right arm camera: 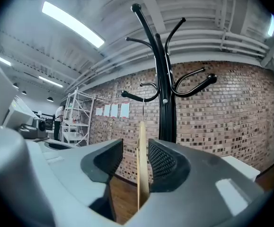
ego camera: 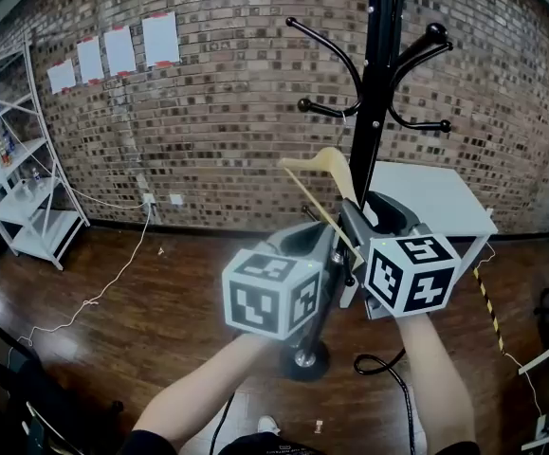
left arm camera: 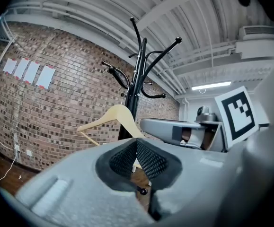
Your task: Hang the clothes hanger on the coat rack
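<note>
The black coat rack (ego camera: 378,83) stands straight ahead of me. A pale wooden hanger (ego camera: 323,167) hangs by its wire hook from one of the rack's left arms. In the right gripper view the hanger (right arm camera: 142,164) shows edge-on between the jaws of my right gripper (right arm camera: 136,146). Those jaws stand wide, with a gap on each side of the wood. My left gripper (ego camera: 318,231) is just left of the right gripper (ego camera: 367,214), below the hanger. Its pads (left arm camera: 148,161) meet at the tips with nothing between them. The hanger (left arm camera: 118,115) and rack (left arm camera: 136,79) lie beyond the pads.
A white table (ego camera: 435,197) stands right of the rack against the brick wall. A white shelf unit (ego camera: 27,188) is at the far left. A thin cable (ego camera: 103,292) trails over the wooden floor. The rack's round base (ego camera: 302,358) sits near my arms.
</note>
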### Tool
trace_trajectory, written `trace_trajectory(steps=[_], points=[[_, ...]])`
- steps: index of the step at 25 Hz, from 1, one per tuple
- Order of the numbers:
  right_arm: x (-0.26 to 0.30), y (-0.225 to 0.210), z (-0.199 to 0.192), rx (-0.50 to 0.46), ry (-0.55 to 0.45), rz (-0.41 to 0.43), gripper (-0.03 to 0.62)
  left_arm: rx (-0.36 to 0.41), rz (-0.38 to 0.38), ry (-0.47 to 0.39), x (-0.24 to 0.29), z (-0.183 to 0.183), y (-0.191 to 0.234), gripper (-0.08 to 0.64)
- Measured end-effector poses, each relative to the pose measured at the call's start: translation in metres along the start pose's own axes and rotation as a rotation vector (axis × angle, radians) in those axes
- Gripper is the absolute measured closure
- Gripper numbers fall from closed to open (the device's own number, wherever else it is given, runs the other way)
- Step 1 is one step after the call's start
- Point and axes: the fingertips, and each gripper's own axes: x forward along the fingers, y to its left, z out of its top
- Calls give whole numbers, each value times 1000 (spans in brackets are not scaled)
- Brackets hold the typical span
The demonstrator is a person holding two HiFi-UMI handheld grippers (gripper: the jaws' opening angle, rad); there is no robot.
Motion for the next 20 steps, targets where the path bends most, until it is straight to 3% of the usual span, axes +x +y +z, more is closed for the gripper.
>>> trace_trajectory(steps=[10, 16, 20], points=[[-69, 41, -28, 13, -28, 55, 484, 60, 153, -28, -52, -31, -33, 557], [-115, 55, -72, 69, -32, 58, 592, 92, 213, -5, -75, -78, -59, 557], [-127, 61, -91, 58, -7, 44, 592, 143, 240, 11, -81, -90, -68, 557]])
